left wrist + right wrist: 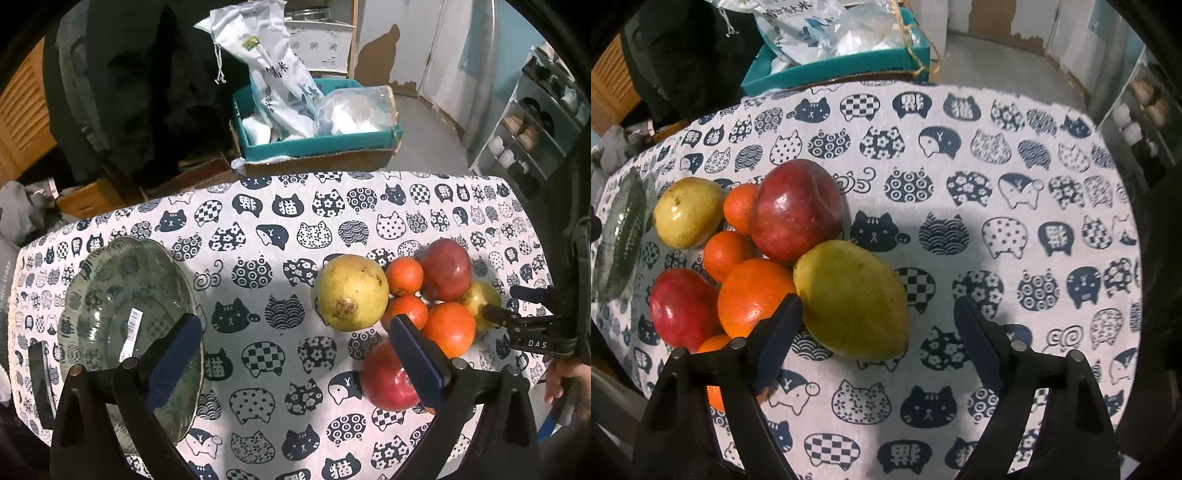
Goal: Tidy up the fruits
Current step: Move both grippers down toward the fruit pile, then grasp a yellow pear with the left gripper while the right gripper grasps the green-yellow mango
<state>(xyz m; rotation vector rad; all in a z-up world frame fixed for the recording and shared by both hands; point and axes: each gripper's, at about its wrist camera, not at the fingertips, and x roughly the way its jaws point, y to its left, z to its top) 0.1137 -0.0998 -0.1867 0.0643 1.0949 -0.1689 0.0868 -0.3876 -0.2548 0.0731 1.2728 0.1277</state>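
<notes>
The fruits lie clustered on the right half of the desk, which is covered by a white cloth printed with dark blue cat faces. In the right wrist view, a large yellow-green mango lies nearest the camera, touching a big orange on its left and a dark red apple behind it. Two small tangerines sit between that apple and a yellow pear at the far left of the pile, while a second red apple rests at the near left, beside the big orange. A clear glass bowl with a scalloped rim and a barcode sticker stands well apart from the pile on the left side of the desk. The right tongs hover spread wide, grasping nothing, with the mango's near end between the two blue-padded fingers. The left tongs are likewise spread and hold nothing, one finger over the bowl's edge and the other in front of the near red apple. Beyond the desk stands a teal box stuffed with plastic bags, and a shelf rack stands at the right.
</notes>
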